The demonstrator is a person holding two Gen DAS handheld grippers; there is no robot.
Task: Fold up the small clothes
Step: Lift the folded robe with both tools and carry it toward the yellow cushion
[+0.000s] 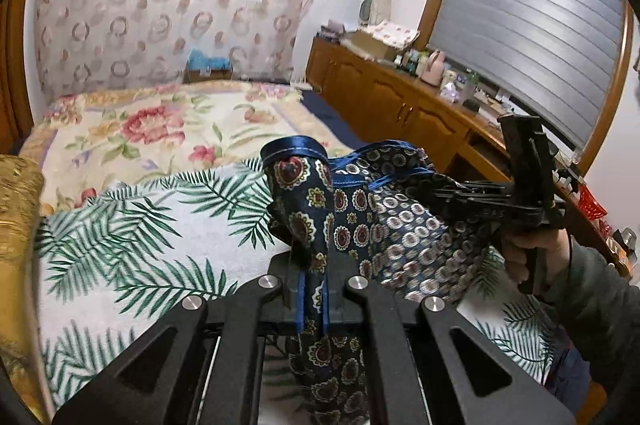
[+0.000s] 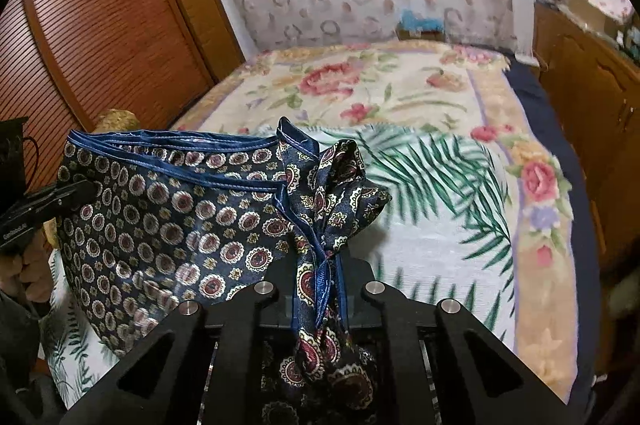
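My left tongs point(image 1: 308, 299) and right tongs point(image 2: 320, 299) each pinch a blue-trimmed edge of the navy medallion-print silky garment point(image 2: 172, 209). I see it stretched between them, lifted above the palm-leaf sheet point(image 1: 152, 237) on the bed.

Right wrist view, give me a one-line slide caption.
Both tools, right and left, hold a patterned navy cloth stretched above a leaf-print sheet.

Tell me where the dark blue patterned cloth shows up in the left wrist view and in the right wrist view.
Left wrist view: the patterned cloth hangs at centre, stretching right to the right tongs.
Right wrist view: the cloth fills the left and centre, stretching left to the left tongs.
Shared landmark: the palm-leaf sheet beneath it, on the bed.
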